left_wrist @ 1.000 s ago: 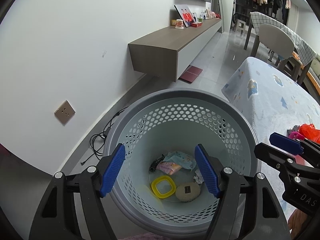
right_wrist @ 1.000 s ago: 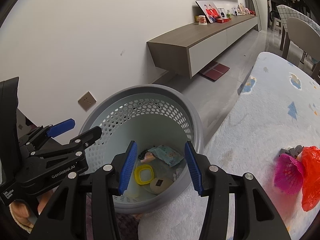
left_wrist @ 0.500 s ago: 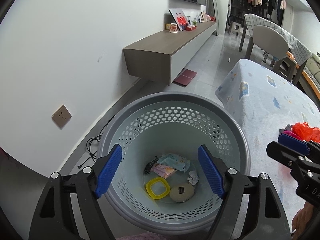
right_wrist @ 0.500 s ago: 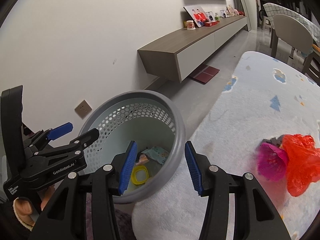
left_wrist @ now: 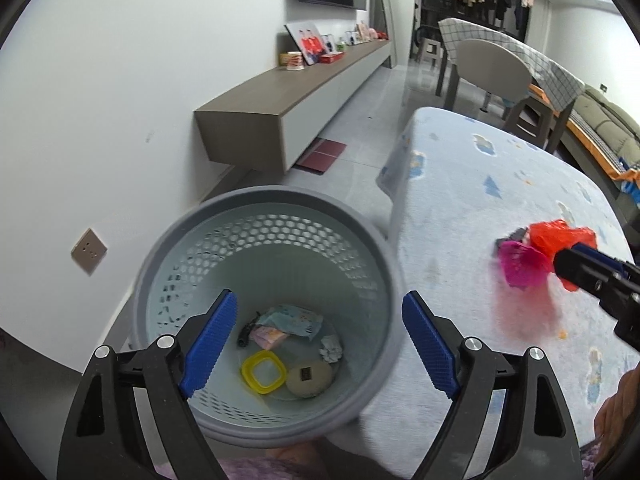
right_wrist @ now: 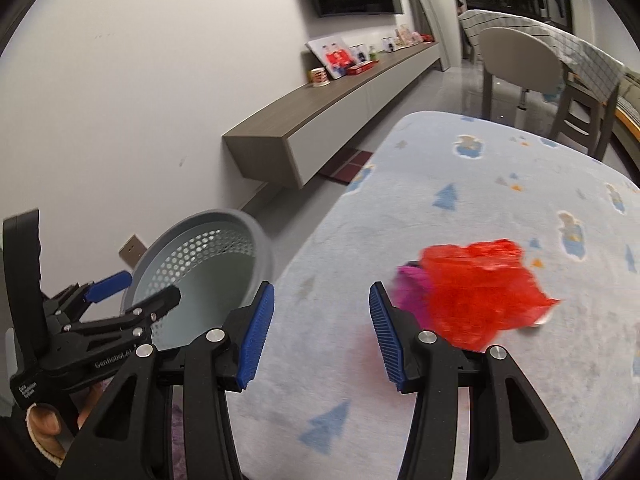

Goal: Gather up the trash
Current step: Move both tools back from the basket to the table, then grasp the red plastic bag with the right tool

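Note:
A grey perforated trash basket stands on the floor beside the table; it also shows in the right wrist view. Inside lie a yellow square ring, a beige round piece, a crumpled paper and wrappers. My left gripper is open and empty above the basket. A red plastic bag and a magenta net piece lie on the blue patterned table cover. My right gripper is open and empty, just left of them.
A floating wall cabinet with photos and small items runs along the white wall. Chairs stand beyond the table. A wall socket sits left of the basket.
My right gripper has swung right from over the basket to the table, close to the red bag. My left gripper has drawn back and turned right a little.

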Available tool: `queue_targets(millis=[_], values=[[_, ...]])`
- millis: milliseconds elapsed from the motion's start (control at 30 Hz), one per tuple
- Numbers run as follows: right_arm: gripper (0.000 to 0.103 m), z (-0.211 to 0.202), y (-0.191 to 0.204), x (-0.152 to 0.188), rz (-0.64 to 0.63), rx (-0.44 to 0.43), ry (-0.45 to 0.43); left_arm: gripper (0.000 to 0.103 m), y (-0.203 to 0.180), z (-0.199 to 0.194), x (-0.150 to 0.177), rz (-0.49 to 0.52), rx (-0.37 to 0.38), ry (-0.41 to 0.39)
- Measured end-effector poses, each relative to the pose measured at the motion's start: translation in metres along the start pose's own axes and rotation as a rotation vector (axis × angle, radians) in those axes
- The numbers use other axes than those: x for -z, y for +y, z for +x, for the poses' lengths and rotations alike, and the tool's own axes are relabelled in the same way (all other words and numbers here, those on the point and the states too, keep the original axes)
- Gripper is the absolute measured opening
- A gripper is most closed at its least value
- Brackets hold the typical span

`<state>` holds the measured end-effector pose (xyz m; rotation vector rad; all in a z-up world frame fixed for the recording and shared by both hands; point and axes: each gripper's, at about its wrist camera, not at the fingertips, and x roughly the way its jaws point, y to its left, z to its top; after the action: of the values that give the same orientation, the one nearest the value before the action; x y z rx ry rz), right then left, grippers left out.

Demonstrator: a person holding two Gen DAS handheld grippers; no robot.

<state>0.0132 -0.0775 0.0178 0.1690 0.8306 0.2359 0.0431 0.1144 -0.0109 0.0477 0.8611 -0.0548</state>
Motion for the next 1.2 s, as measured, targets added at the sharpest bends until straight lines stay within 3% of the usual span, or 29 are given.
queue_targets(millis=[333,667,967,1200], values=[[0.048,-0.022,-0.059,0.003,0.057,0.085,-0.039,0.083,-0.060,0.009,-0.001,0.062,0.038,0.012],[0.058,-0.020,-0.079,-0.017,0.047,0.106,-0.054,0.086,-0.095,0.022,-0.028,0.085,0.035,-0.016],[0.065,0.013,-0.089,-0.036,0.063,0.112,0.001,0.089,-0.099,0.037,-0.048,0.081,-0.008,-0.047],[0.068,0.037,-0.097,-0.022,0.070,0.177,0.100,0.089,-0.095,0.053,-0.040,0.080,-0.007,-0.009]])
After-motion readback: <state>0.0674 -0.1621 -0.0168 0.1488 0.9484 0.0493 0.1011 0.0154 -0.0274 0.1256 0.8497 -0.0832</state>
